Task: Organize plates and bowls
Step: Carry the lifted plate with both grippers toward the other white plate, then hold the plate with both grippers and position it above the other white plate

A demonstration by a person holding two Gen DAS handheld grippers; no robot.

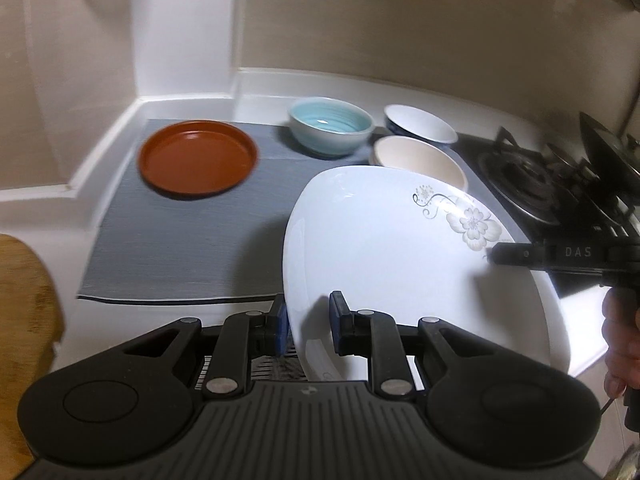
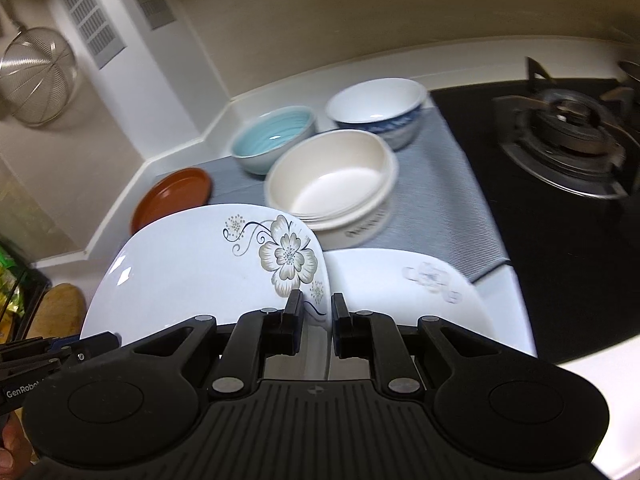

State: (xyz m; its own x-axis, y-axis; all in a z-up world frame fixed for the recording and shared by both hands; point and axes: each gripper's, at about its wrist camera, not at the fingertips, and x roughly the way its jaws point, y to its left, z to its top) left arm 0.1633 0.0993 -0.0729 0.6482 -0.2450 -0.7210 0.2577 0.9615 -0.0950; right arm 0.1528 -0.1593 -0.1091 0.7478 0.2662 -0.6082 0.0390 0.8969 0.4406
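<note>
White flowered plate [image 1: 384, 248] is up off the worktop [image 1: 36, 208], tilted, our left gripper [image 1: 308, 322] pinching its near rim and our right gripper [image 2: 316, 320] pinching its flowered edge. Below it, a second flowered plate [image 2: 420, 292] lies beside the cream bowl [image 2: 332, 184].

A grey ribbed mat [image 1: 192, 248] lay on the white tabletop [image 1: 56, 208]. Just beside the mat's right edge sat a black gas stove [image 2: 560, 216] with a burner [image 2: 564, 136]. A wire mesh strainer [image 2: 38, 76] hung on the wall, near a vent grille [image 2: 86, 16]. A wooden board [image 1: 24, 320] showed at the left edge.
</note>
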